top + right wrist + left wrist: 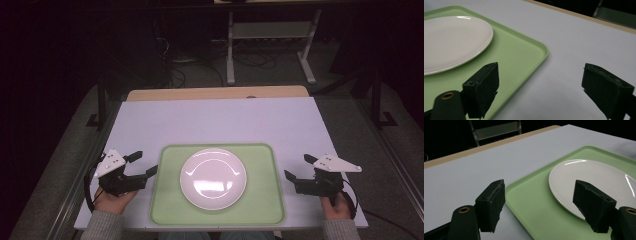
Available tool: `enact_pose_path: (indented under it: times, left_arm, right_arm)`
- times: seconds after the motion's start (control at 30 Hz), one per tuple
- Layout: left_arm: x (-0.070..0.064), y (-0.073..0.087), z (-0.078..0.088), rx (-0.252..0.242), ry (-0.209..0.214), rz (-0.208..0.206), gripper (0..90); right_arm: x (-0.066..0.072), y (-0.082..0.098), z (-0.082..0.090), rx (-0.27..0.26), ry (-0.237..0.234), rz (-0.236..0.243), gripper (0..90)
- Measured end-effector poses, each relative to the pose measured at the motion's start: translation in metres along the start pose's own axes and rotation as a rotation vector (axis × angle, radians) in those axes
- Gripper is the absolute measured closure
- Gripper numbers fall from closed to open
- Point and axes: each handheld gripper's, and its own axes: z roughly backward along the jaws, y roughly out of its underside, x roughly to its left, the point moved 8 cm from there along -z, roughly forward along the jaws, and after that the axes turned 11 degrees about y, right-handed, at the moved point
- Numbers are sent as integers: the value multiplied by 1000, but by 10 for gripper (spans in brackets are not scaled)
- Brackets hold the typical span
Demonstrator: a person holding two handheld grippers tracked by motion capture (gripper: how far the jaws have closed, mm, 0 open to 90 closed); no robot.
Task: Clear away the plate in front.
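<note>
The table (220, 120) is white-topped, with a strip of bare wood along its far edge. On its near half, centred between the two hands, lies a pale green tray (165, 200), and in the middle of the tray sits a white plate (213, 178), flat and with nothing on it.

The left gripper (142, 165) hovers just beside the tray's left edge, jaws apart and holding nothing; in the left gripper view its jaws straddle the tray's near-left rim (524, 182), with the plate (594, 180) beyond the right-hand jaw. The right gripper (297, 167) stands a little off the tray's right edge, jaws likewise apart and unladen; its own view shows the tray's corner (541, 50) ahead of the left jaw and bare table ahead of the other, the plate (451, 40) farther off to the left.

By my reading, this is the approach step: both grippers are poised on either side but nothing is gripped yet. The tray looks like the target, since each gripper faces one of its side rims. The next move calls for bringing each pair of jaws inward over a rim, one jaw above and one below, then closing evenly on both sides so that the tray stays level and the plate does not slide.
</note>
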Motion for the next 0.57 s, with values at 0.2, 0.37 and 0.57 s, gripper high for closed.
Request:
enact_pose_path:
  times: [0.2, 0.37, 0.57]
  left_arm:
    - [0, 3, -1, -2, -10, 3, 243]
    - [-2, 5, -4, -3, 1, 11, 244]
    - [-3, 6, -7, 7, 7, 9, 244]
  right_arm:
    - [2, 2, -2, 12, -7, 10, 134]
    - [6, 3, -4, 24, -17, 35, 135]
    - [8, 4, -6, 31, -22, 46, 134]
